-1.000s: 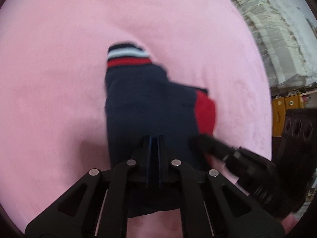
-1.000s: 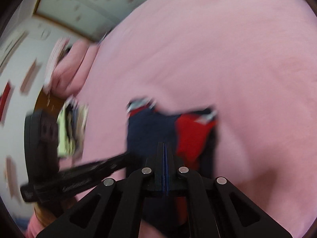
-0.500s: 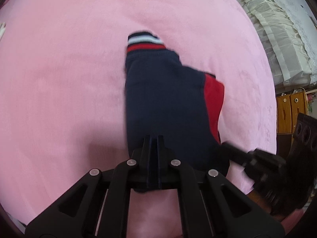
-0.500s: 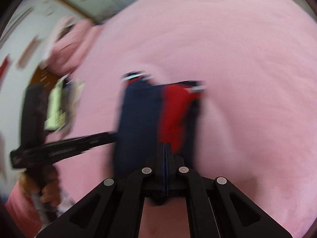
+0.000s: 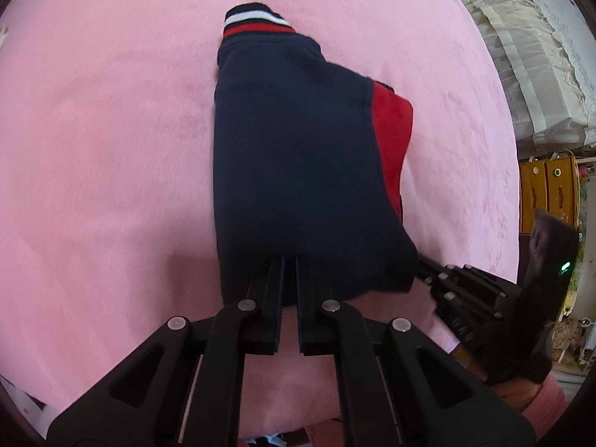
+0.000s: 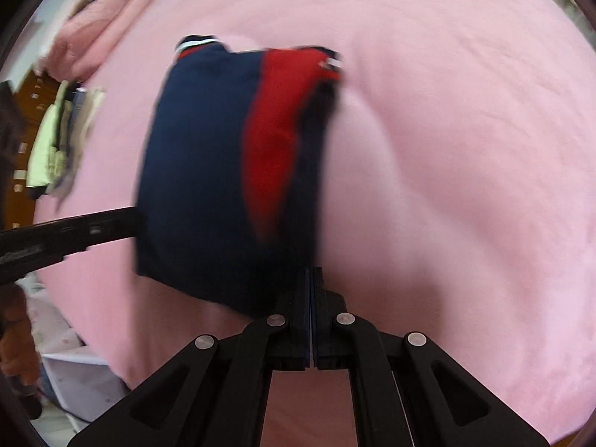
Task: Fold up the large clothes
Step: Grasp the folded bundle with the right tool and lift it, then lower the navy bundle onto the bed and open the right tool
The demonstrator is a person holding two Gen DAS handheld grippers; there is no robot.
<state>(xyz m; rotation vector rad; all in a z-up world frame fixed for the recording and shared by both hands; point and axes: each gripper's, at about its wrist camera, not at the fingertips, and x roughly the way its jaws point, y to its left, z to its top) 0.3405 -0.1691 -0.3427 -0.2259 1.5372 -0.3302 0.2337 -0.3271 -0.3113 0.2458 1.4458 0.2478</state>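
Observation:
A folded navy garment [image 5: 298, 171] with a red panel [image 5: 391, 138] and a red, white and navy striped cuff [image 5: 257, 22] lies on a pink blanket [image 5: 111, 149]. My left gripper [image 5: 289, 260] is shut on its near edge, left of the middle. My right gripper [image 5: 422, 264] comes in from the right and meets the near right corner. In the right wrist view the same garment [image 6: 201, 171] stretches away from my right gripper [image 6: 312, 272], which is shut on that corner. My left gripper [image 6: 130, 219] reaches its left side there.
The pink blanket [image 6: 447, 149] fills both views. Pale lacy fabric [image 5: 521, 56] and a yellow wooden cabinet [image 5: 544, 193] lie beyond its right edge. A pink quilt [image 6: 93, 37], hanging clothes [image 6: 56, 141] and a white box [image 6: 74, 383] are on the left. A pink sleeve [image 5: 547, 409] shows low right.
Both grippers pulled the garment's near edge toward the cameras, so it now lies longer and flatter. The right gripper sank and moved out to the near right corner.

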